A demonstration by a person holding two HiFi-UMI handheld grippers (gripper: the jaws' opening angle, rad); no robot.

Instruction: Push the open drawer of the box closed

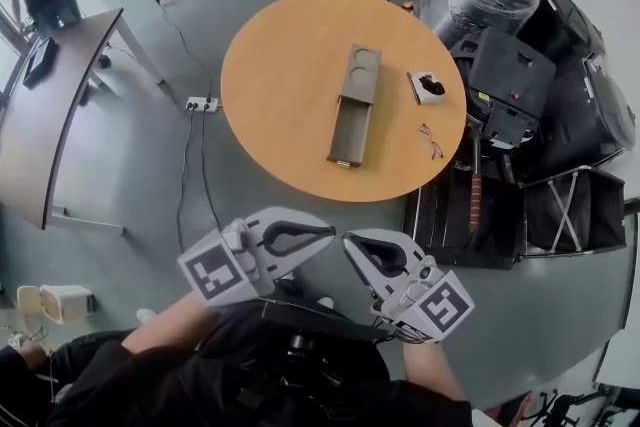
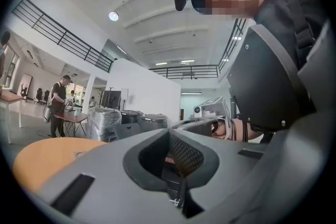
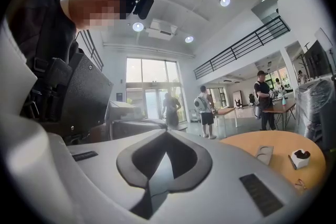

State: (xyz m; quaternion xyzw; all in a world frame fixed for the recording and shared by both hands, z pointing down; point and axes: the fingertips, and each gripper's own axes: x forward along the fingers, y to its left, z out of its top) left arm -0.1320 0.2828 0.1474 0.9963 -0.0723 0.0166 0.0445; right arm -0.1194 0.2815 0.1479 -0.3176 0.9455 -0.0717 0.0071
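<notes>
A long brown box lies on the round wooden table, with its drawer pulled out toward me. Both grippers hang well short of the table, close to my body. My left gripper is shut and holds nothing, its tips together. My right gripper is shut and holds nothing too, jaws meeting at the tip. The right gripper view shows the box far off at the right. The left gripper view shows only a part of the table.
A small white case and a pair of glasses lie on the table right of the box. Black crates and wrapped gear crowd the right side. A power strip with cables lies on the floor at left. People stand in the background.
</notes>
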